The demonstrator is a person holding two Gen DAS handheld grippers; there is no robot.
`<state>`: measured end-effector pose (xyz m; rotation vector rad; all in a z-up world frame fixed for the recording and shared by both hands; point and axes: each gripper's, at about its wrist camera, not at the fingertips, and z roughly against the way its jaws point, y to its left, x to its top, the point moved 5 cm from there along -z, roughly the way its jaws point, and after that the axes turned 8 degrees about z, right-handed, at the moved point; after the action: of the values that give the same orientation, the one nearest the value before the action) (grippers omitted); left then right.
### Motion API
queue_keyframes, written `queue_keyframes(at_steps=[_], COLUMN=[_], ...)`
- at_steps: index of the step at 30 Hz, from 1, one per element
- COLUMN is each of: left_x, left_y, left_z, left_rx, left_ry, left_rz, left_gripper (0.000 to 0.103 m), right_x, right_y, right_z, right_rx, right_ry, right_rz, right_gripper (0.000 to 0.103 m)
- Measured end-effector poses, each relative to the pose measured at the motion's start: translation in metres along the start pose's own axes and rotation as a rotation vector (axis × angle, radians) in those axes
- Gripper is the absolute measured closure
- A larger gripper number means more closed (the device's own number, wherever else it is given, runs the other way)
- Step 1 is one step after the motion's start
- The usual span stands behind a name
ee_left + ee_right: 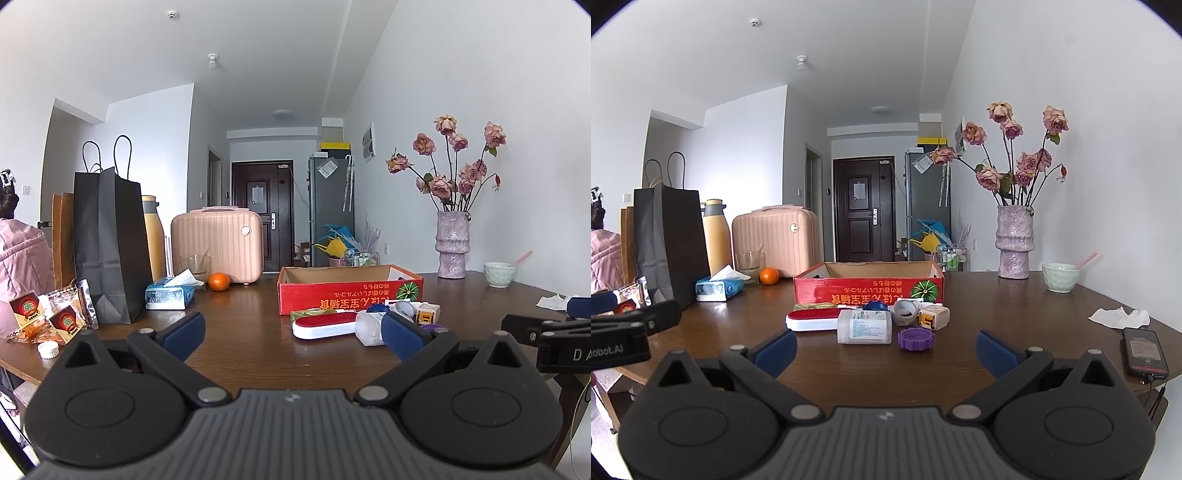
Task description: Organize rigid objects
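Note:
A red cardboard box [868, 290] [332, 291] stands open-topped mid-table. In front of it lie a red-and-white lint brush [812, 319] [323, 326], a white plastic bottle on its side [864, 326] [369, 328], a purple cap [915, 339], a roll of tape [905, 312], a blue lid [875, 305] and a small cream-and-yellow block [933, 316] [428, 313]. My right gripper [884, 349] is open, just short of the bottle and cap. My left gripper [293, 334] is open, its right finger overlapping the bottle's end in view. Neither holds anything.
At the left stand a black paper bag [110, 243], tissue pack [170, 293], orange [219, 281], glass, yellow flask and pink case [218, 240]. A vase of roses [1014, 242] and a bowl [1060, 277] sit far right; a phone [1145, 352] and crumpled tissue near the right edge.

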<state>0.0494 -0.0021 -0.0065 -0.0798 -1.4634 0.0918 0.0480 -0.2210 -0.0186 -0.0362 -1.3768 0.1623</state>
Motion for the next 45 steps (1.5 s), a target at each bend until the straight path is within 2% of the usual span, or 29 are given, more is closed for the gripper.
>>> queue_keyframes(at_steps=[24,28,31,33,36,39,42,45], left_x=[0.001,-0.001,-0.006,-0.01,-0.016,-0.022,-0.028,-0.032], left_y=[0.0,0.0,-0.003,-0.003,0.002,0.003,0.001,-0.002], left_z=[-0.004,-0.017,-0.036,-0.051,-0.075,-0.099,-0.12,-0.141], left_rx=[-0.007,-0.019,-0.002,0.017,-0.002,-0.058,-0.078,-0.06], left_ry=[0.017,0.018,-0.018,-0.026,0.026,0.117,0.187,0.228], left_rz=[-0.004,-0.034,-0.098,-0.107,-0.043,-0.02,-0.006,0.004], left_gripper=[0.0,0.0,0.0,0.0,0.0,0.0,0.0,0.0], right_x=[0.001,0.0,-0.002,-0.003,-0.008,-0.011,-0.013,-0.014], right_y=[-0.005,-0.007,-0.012,-0.016,-0.02,-0.02,-0.022,-0.026], right_z=[-0.004,-0.014,-0.031,-0.046,-0.072,-0.093,-0.117,-0.137], right_rx=[-0.005,-0.029,-0.041,-0.049,-0.078,-0.021,0.091,0.114], right_ry=[0.001,-0.001,0.005,0.011,0.037,-0.027,0.057,0.106], right_rz=[-0.008,0.03,0.053,0.063,0.068,0.114,0.096,0.063], right_gripper=[0.0,0.0,0.0,0.0,0.0,0.0,0.0,0.0])
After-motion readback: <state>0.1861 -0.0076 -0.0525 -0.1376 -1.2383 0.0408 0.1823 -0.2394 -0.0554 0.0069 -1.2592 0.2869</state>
